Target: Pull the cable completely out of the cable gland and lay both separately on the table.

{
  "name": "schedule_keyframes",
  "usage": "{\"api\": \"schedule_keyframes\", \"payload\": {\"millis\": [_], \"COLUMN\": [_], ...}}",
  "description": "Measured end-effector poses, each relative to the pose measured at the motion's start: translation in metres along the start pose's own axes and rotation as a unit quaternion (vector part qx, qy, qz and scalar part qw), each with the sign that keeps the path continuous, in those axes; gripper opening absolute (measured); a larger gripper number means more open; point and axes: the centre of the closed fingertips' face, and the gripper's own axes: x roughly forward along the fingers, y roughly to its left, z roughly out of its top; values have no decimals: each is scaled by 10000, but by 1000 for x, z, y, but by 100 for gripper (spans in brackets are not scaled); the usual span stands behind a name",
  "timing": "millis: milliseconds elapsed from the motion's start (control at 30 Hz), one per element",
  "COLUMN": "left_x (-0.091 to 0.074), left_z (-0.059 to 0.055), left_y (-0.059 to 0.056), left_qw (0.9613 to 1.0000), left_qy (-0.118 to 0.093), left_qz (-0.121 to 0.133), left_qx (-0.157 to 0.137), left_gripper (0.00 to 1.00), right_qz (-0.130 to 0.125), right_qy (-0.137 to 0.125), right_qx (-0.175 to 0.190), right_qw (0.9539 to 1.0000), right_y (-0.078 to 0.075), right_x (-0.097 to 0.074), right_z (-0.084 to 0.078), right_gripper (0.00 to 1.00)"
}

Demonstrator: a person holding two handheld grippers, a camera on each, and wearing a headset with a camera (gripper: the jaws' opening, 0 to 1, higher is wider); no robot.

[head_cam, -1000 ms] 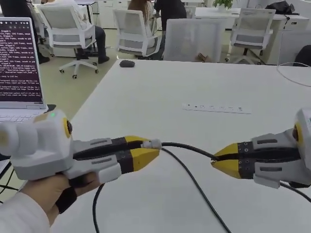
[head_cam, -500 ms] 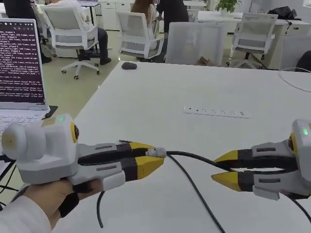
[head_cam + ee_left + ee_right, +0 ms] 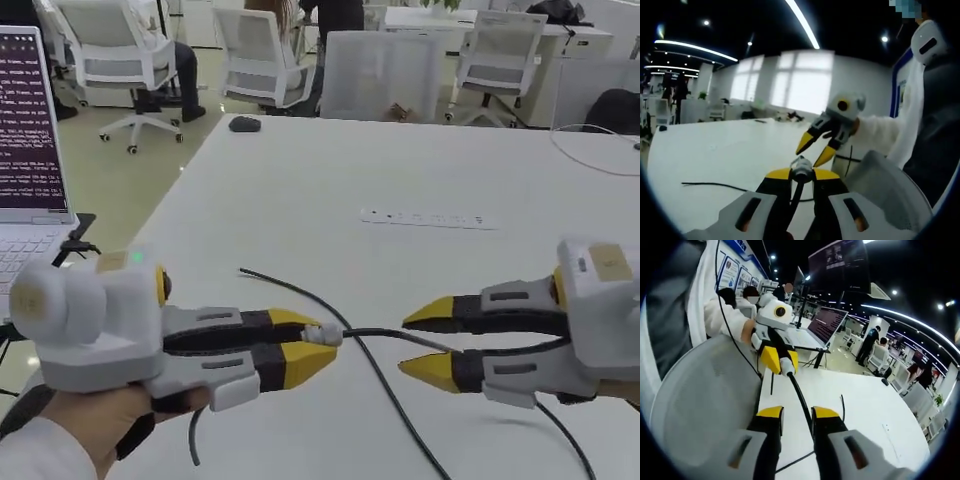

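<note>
Handling the cable: the thin black cable (image 3: 372, 333) looked light and limp, likelier to bend than to push. Its smooth jacket could slide through a loose pinch, so the surest hold seemed to be squarely across the jacket, just beside the gland.
Handling the gland: the cable gland (image 3: 801, 169) looked small, light and rigid, probably plastic, and best held by its body.
Cable's look: slender and round, it lay in slack curves over the white table (image 3: 300, 200), with one free end flat on the top beyond the left gripper.
Gland's look: it was pale grey, stubby and ridged, with the cable emerging from its nose.
Left gripper: the left gripper (image 3: 314, 341) was clenched on the gland between its yellow tips.
Right gripper: the right gripper (image 3: 403, 344) had its jaws spread, and the cable ran between them unpinched.
Whereabouts: the gland was held above the table, with the cable not yet out of it.
</note>
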Motion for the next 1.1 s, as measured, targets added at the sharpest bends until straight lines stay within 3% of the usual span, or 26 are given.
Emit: {"api": "schedule_keyframes", "payload": {"millis": [233, 400, 467, 1100], "left_x": [1, 4, 3, -4], "left_z": [-1, -4, -4, 6], "left_y": [-6, -12, -12, -1], "left_qw": [9999, 9994, 9993, 9998], "left_qy": [64, 174, 191, -47], "left_qz": [-98, -208, -195, 41], "left_qx": [104, 210, 241, 179], "left_gripper": [16, 16, 16, 16], "right_qz": [230, 325, 354, 67], "right_qy": [120, 91, 116, 21], "right_qx": [-426, -633, -690, -402], "right_qw": [9988, 9974, 9969, 9992], "right_y": [5, 9, 9, 2], "right_x": [20, 24, 24, 23], "right_z": [10, 18, 17, 19], "right_gripper": [20, 8, 8, 5]}}
